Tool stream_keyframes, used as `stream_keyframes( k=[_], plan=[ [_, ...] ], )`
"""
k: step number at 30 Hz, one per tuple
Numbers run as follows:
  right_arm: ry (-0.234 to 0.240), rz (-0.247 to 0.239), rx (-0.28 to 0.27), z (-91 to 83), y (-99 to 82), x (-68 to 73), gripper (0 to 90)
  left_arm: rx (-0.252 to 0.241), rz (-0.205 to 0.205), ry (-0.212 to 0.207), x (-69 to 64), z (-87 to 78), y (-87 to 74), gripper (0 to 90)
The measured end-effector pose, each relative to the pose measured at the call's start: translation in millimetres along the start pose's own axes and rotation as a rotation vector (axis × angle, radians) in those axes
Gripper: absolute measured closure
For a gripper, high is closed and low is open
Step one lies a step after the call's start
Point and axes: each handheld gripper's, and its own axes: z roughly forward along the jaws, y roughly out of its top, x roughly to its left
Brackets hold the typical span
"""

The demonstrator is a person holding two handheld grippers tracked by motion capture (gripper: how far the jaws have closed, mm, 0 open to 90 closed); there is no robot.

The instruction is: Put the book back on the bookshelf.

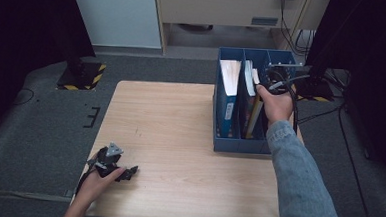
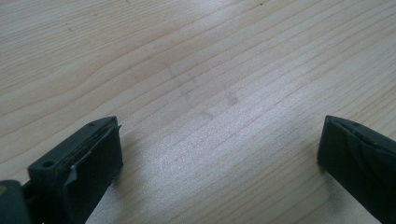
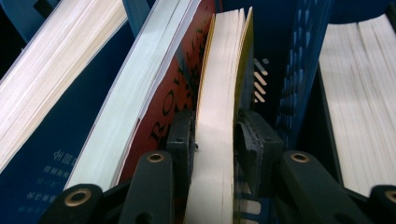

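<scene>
A blue divided file box (image 1: pixel 240 145) stands at the right edge of the wooden table (image 1: pixel 179 133) with several books upright in it. My right gripper (image 3: pixel 215 140) reaches down into its middle slot. Its jaws flank a thin yellow-covered book (image 3: pixel 222 70); the pads sit close on either side without visibly squeezing it, and a sliver of gap shows at the right pad. A red-covered book (image 3: pixel 175 93) leans against the yellow one. My left gripper (image 1: pixel 126 172) lies low at the table's near left corner, open (image 2: pixel 219 154), with bare wood between its fingers.
A thick blue book (image 1: pixel 228 90) fills the box's left slot. More white page blocks (image 3: pixel 359 93) stand behind the perforated blue divider (image 3: pixel 299 74). Cables (image 1: pixel 294 94) trail beyond the box. A black stand base (image 1: pixel 80 75) sits on the floor at the far left.
</scene>
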Motion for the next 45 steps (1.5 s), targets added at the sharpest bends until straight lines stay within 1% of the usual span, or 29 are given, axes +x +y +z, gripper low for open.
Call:
stream_keyframes(
  k=[2,5,6,7,10,11,13,17,21,22,24,27,33,37,38,40,41,43,45],
  plan=[
    [0.006,0.005,0.006,-1.0,-0.6,-0.1,65.7,0.0,0.0,0.0,0.0,0.0,0.0,0.0],
    [0.021,0.015,-0.004,-3.5,-1.6,-2.0,64.2,0.0,0.0,0.0,-0.1,0.1,0.1,0.0],
    [0.021,0.017,-0.002,-4.4,-1.8,-2.4,64.2,-0.001,0.0,0.0,-0.2,0.2,0.1,0.0],
    [0.019,0.007,-0.006,-5.1,-2.2,-3.6,64.2,-0.001,0.001,0.0,-0.2,0.2,0.1,0.0],
    [0.023,0.017,-0.007,-7.2,-2.6,-4.5,63.7,0.003,0.005,-0.001,0.1,0.0,0.2,0.0],
    [0.024,0.007,-0.011,-8.0,-2.9,-5.2,63.1,0.004,0.006,0.0,0.2,-0.1,0.2,0.0],
    [0.025,0.007,-0.018,-10.2,-3.4,-4.4,61.9,0.004,0.007,-0.001,0.2,0.0,0.3,0.0],
    [0.019,-0.021,-0.039,-14.3,-4.6,-4.2,59.9,0.004,0.006,-0.001,0.1,0.0,0.3,0.0],
    [0.012,-0.035,-0.054,-18.2,-6.8,-4.2,56.9,0.004,0.006,-0.001,0.1,0.0,0.3,0.0],
    [0.009,-0.033,-0.056,-18.9,-7.1,-3.6,56.2,0.004,0.006,-0.001,0.1,0.0,0.3,0.0],
    [0.006,-0.046,-0.061,-20.5,-8.2,-3.3,55.2,0.004,0.006,-0.001,0.1,0.0,0.3,0.0],
    [0.016,-0.044,-0.07,-22.2,-9.5,-4.9,54.3,0.004,0.006,0.0,0.1,0.0,0.3,0.0],
    [0.006,-0.059,-0.089,-29.4,-10.9,-5.1,50.6,0.003,0.006,-0.001,0.0,0.0,0.3,0.0],
    [-0.017,-0.094,-0.102,-36.2,-12.5,-4.1,45.9,0.003,0.005,0.0,-0.1,0.1,0.3,0.0],
    [-0.029,-0.115,-0.105,-37.9,-13.2,-3.2,44.7,0.003,0.005,0.0,-0.2,0.1,0.4,0.0],
    [-0.037,-0.139,-0.104,-40.0,-14.5,-1.2,41.8,0.002,0.005,0.0,-0.2,0.2,0.3,0.0],
    [-0.035,-0.141,-0.101,-41.5,-15.2,0.1,40.4,0.002,0.005,0.0,-0.3,0.2,0.3,0.0],
    [-0.037,-0.153,-0.11,-44.2,-16.2,0.7,38.2,0.002,0.004,0.0,-0.3,0.2,0.3,0.0],
    [-0.038,-0.157,-0.11,-46.4,-17.5,0.9,37.7,0.001,0.004,0.0,-0.3,0.2,0.3,0.0]
  ],
)
